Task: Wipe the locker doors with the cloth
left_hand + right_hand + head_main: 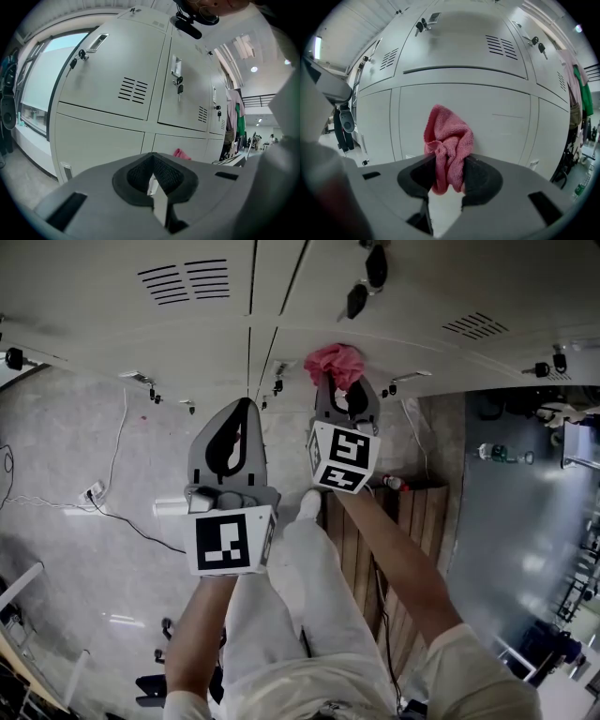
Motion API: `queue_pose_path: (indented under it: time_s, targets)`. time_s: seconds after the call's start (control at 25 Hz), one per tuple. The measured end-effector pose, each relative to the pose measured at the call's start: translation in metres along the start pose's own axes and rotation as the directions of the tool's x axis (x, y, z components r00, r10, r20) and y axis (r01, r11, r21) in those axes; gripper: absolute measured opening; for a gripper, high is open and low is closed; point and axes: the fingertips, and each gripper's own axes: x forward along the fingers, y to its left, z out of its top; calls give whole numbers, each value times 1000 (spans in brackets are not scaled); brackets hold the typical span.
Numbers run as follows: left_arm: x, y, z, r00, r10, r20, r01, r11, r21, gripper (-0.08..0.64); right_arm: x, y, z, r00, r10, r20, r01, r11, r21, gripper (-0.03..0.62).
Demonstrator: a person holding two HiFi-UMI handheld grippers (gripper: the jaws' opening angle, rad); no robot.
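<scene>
- Cloth (449, 147): pink, bunched, pinched btwn jaws of R gripper (449, 174), top poking out past the tips.
- L gripper (152, 183): jaws together, nothing btwn them; beside R one, further back from the lockers.
- Cloth is up at lower locker door (497, 117); touching or just off, can't tell.
- Upper doors (454, 42) w/ vent slots (501, 46), keys (540, 47) in locks.
- Far right: hanging clothes (580, 89).

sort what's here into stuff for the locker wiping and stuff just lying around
For the job:
pink cloth, clamped in the right gripper
locker doors

Just lying about:
power strip on the floor
keys hanging from the locks
hanging clothes beside the lockers
</scene>
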Motion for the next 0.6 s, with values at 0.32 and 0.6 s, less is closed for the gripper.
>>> queue_pose_path:
  time_s: [0.32,0.6]
  targets:
    - [-3,18,-3,1000,28,0,-28,1000,2,3,4,43,5,997,71,5,-71,997,-16,145]
    - [-4,35,-10,999,52,-13,-52,999,3,3,6,69,6,994,109,3,-109,994,-22,144]
